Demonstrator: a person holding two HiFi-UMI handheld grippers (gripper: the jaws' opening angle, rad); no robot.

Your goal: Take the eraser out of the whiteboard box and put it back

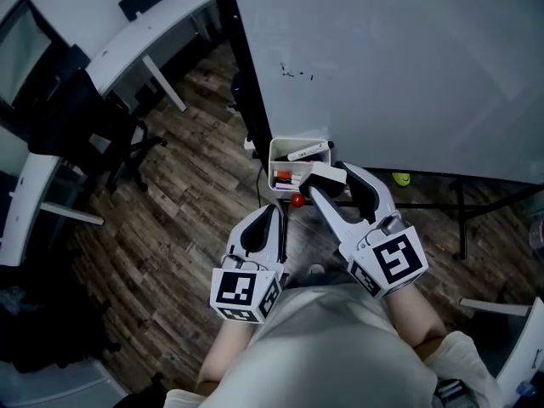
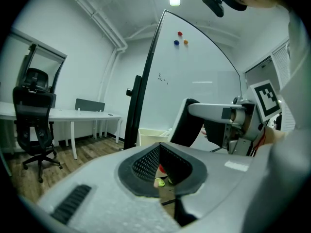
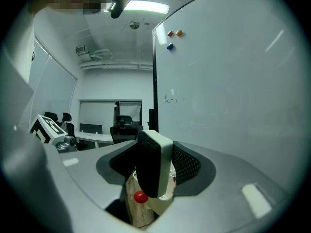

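A white eraser (image 1: 323, 175) with a black felt face is clamped upright between the pads of my right gripper (image 1: 333, 185), just above the front of the white whiteboard box (image 1: 297, 145). In the right gripper view the eraser (image 3: 163, 164) fills the gap between the jaws, with the box (image 3: 164, 199) below it. My left gripper (image 1: 270, 219) hangs lower and to the left of the box, shut with nothing in it. In the left gripper view its pads (image 2: 146, 164) meet at the tips, and the box (image 2: 150, 134) stands ahead.
The box holds markers (image 1: 308, 151) and hangs at the lower left corner of the big whiteboard (image 1: 408, 58). A red ball (image 1: 297, 200) and a yellow-green object (image 1: 400, 178) lie on the wood floor. An office chair (image 1: 93, 134) and white desks (image 1: 144, 24) stand at left.
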